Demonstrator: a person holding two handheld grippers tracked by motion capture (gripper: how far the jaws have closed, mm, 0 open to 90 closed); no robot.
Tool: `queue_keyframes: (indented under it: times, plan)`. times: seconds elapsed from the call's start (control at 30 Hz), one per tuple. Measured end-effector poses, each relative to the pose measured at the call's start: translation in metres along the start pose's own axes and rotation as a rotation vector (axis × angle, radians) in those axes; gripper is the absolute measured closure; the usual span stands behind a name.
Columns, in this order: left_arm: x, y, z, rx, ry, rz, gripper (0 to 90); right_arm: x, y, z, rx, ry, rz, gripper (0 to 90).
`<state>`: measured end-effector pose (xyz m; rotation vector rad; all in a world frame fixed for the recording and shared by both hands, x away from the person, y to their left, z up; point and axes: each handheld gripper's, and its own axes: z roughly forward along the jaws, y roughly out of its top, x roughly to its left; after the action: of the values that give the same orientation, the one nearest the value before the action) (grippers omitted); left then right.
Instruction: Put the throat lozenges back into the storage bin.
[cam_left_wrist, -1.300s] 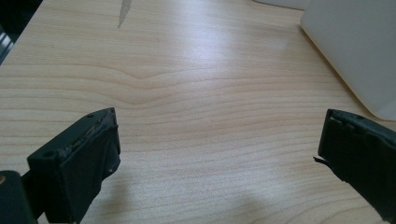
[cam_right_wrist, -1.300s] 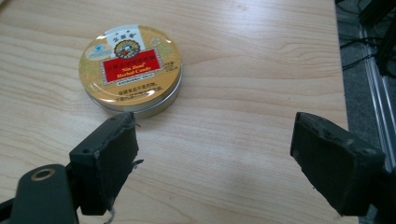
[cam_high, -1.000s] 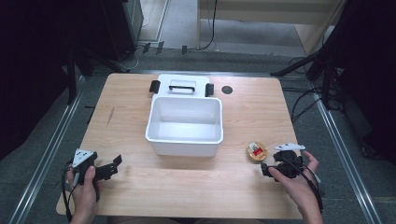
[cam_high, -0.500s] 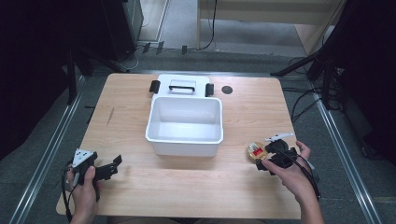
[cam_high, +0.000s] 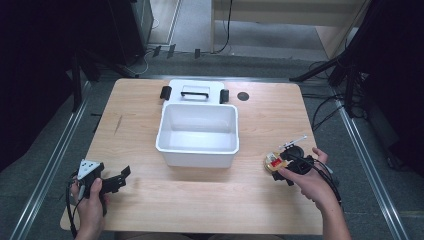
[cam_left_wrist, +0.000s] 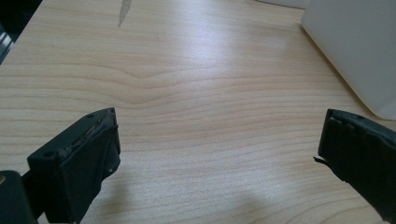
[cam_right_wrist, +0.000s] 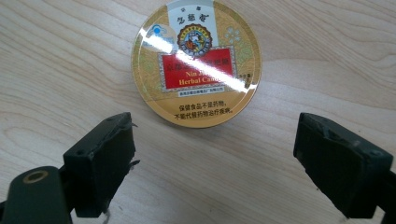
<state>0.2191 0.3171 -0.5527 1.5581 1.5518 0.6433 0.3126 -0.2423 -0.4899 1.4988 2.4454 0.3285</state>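
Grey floor and dark equipment stands surround a pale rectangular wooden table (cam_high: 200, 200), seen from the high view. Near the table's middle sits a white rectangular plastic bin (cam_high: 197, 135), open and showing bare walls. Directly beyond it, at 12 o'clock, lies a white flat plastic lid with a black handle and black side clips (cam_high: 195, 93), touching or just beside the bin's far rim. A small dark round spot (cam_high: 243, 96) marks the wood at 1 o'clock from the bin.

At 4 o'clock from the bin, near the table's right edge, lies a round gold metal candy tin with a red label (cam_high: 273, 162), flat on the wood. The right tool (cam_high: 280, 167) is held by the right hand (cam_high: 305, 180) just at the tin; in the right gripper view its jaws are spread wide, with the tin (cam_right_wrist: 196, 63) lying ahead of and between them, untouched.

At 8 o'clock from the bin, the left hand (cam_high: 90, 200) holds the left tool (cam_high: 122, 175) low over bare wood. In the left gripper view its jaws stand wide apart with nothing between them, and the bin's white wall (cam_left_wrist: 355, 46) lies at 2 o'clock.
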Motion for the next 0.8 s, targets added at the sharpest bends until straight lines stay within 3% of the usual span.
queue_keyframes:
  times: [0.03, 0.07, 0.2, 0.57, 0.8]
  plan:
    - [0.000, 0.000, 0.000, 0.000, 0.000, 0.001, 0.0, 0.000, 0.003, 0.000, 0.019, -0.015, 0.004, 7.1]
    - [0.000, 0.000, 0.000, 0.000, 0.000, 0.001, 0.0, 0.000, 0.003, 0.000, 0.019, -0.015, 0.004, 7.1]
    - [0.000, 0.000, 0.000, 0.001, -0.001, -0.002, 0.0, 0.003, 0.010, -0.001, 0.073, 0.013, -0.007, 0.0]
    - [0.000, 0.000, 0.000, 0.000, -0.004, -0.004, 0.0, 0.008, 0.024, 0.002, 0.128, 0.007, -0.020, 0.0]
    - [0.001, 0.000, 0.000, 0.000, -0.006, -0.006, 0.0, 0.006, 0.039, 0.005, 0.150, 0.021, 0.040, 0.0]
